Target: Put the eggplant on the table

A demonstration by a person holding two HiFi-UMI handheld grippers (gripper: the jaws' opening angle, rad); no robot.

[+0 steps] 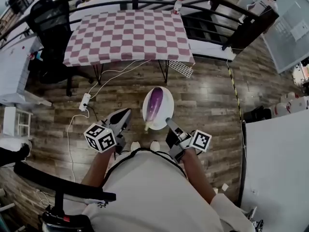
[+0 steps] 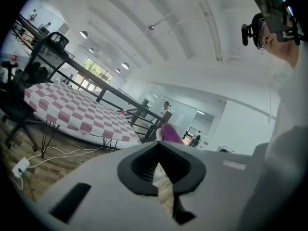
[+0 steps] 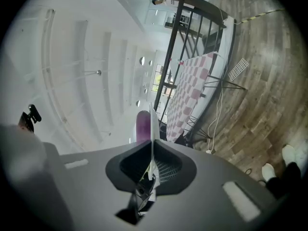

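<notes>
Black mesh office chair [image 1: 48, 18] stands at 10 o'clock in the head view, beside the far worktop. Below it a white power strip [image 1: 85, 101] and its cable lie on the wood-plank floor.

The left tool [image 1: 124, 116] points toward 1 o'clock, just beside the white round plate [image 1: 167, 106] but apart from its rim. In its own view the left tool's jaws are pressed almost together. Only a thin slit of floor shows between the pads and nothing is held.

At 12 o'clock, well apart from the person, stands the worktop covered in a red-and-white checked cloth [image 1: 128, 35], which looks bare except for a small bottle at its far edge.

The long glossy purple eggplant [image 1: 154, 105] lies lengthwise on the plate, stem end toward the person. Plate and eggplant are carried in the air over the floor, in front of the body.

The right tool [image 1: 170, 123] pinches the plate's near rim at about 5 o'clock. In its own view the plate runs edge-on between the clamped pads, with the eggplant [image 3: 143, 126] rising beyond them.

A person in a white top [image 1: 263, 4] stands at 2 o'clock, far off.

By my reading the task is at an early, carrying stage. The eggplant is lifted but nowhere near the checked worktop, so the approach and the set-down are both left to do.
</notes>
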